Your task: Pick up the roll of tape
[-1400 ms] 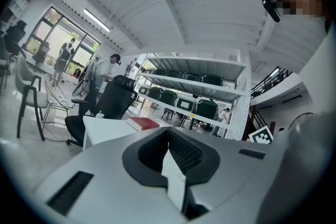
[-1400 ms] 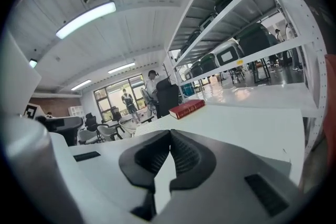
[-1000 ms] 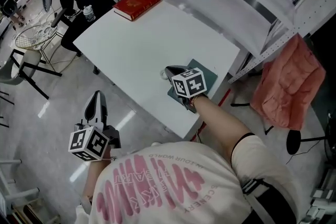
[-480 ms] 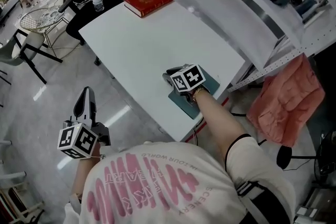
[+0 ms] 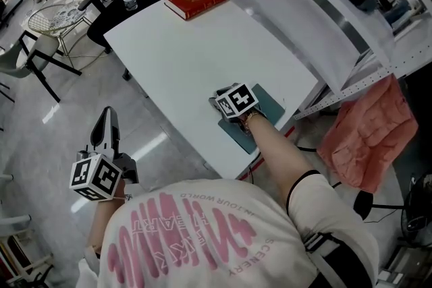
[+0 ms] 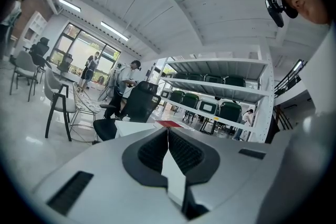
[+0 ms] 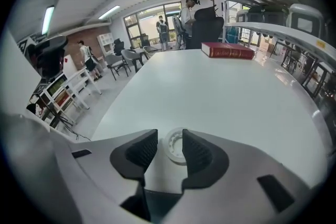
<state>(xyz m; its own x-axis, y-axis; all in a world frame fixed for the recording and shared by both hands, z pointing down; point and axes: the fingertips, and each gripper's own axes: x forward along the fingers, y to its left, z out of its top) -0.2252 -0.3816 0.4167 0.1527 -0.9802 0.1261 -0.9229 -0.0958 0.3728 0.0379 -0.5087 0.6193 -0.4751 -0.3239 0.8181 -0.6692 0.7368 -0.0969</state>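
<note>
**Approach to the grasp.** The white worktop [image 5: 182,64] lies under the right gripper [image 7: 169,138], which is tilted down towards it. Its fingers [image 7: 140,150] stand wide apart and have just been opening. The roll of tape [image 7: 170,148] lies flat on the worktop between the two fingers, closer to the right-hand one. We see a gap at the left-hand pad, and we judge that neither pad presses on the roll yet. We read the step as the final descent before gripping. The next move calls for lowering the fingertips until they straddle the roll's outer wall, then closing on it and lifting straight up.

**Surroundings.** The shelf rack [image 5: 324,3] runs far beyond the fingertips and off to their right. A pink cloth [image 5: 368,131] hangs well behind and to the right of the fingers. A dark green mat [image 5: 268,103] lies just behind them, under the gripper body. A red book [image 7: 227,50] rests far ahead of the fingertips, at the worktop's far end. The stretch between the book and the roll is bare, so we judge that nothing blocks the grasp. The left gripper [image 5: 106,126] hangs off the worktop over the floor [image 5: 40,111], its fingers together on nothing.
</note>
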